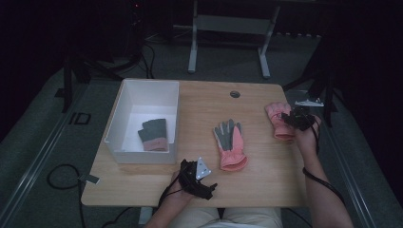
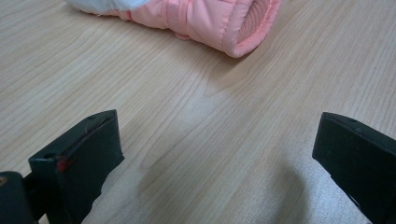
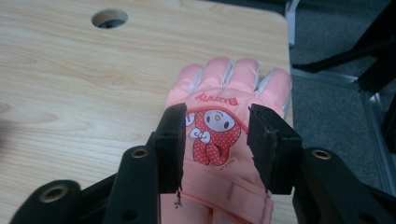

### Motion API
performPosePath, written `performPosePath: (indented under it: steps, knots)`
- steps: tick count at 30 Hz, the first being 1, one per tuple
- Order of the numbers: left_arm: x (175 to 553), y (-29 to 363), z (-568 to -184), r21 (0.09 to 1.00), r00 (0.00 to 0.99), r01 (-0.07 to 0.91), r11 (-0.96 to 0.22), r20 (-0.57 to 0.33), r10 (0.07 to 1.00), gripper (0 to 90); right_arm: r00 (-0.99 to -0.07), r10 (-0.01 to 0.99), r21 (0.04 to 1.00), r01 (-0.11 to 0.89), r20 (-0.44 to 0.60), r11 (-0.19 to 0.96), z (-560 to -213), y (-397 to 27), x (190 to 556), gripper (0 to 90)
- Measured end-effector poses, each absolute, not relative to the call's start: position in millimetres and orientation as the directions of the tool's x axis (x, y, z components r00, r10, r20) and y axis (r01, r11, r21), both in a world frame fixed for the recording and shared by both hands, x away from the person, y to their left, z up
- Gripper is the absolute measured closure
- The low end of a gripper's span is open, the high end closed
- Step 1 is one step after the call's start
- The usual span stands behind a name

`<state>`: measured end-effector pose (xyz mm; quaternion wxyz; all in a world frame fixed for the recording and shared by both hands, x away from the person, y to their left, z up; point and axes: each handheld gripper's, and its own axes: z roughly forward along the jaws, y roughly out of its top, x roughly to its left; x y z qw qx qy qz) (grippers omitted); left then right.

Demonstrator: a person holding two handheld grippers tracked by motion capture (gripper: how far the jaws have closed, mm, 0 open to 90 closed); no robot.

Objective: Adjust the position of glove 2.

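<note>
While the left gripper is resting open on the surface, the right gripper's fingers are straddling a pink glove, parted, not pressing it.

The one piece of lettering that shows stands on the pink glove at the far right of the table, seen in the right gripper view. It is a short word in red capitals, set in a slight arch across the back of the glove just below the fingers and above a cartoon figure with a white face and a red, white-dotted hood. From this side the word stands upside down, and its letters are too small and soft to spell out with certainty. The other glove in the middle of the table carries no lettering that can be read.
</note>
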<state>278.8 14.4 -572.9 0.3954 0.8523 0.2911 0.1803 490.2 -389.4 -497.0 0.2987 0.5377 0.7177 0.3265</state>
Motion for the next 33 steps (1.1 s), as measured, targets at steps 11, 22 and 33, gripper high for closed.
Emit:
performPosePath:
  steps: [11, 22, 33]
  knots:
    - [279, 15, -573, 0.776, 0.766, 0.359, -0.518, 0.072, 0.639, 1.0, -0.238, 0.964, 0.733, 0.635, -0.114, 0.243, -523, -388, 513, 51.8]
    - [280, 16, -574, 0.777, 0.764, 0.362, -0.514, 0.068, 0.642, 1.0, -0.210, 0.968, 0.709, 0.662, -0.137, 0.243, -531, -383, 520, 80.1]
    - [280, 15, -574, 0.774, 0.759, 0.361, -0.520, 0.079, 0.646, 1.0, -0.182, 0.977, 0.718, 0.665, -0.113, 0.207, -511, -382, 513, 88.0]
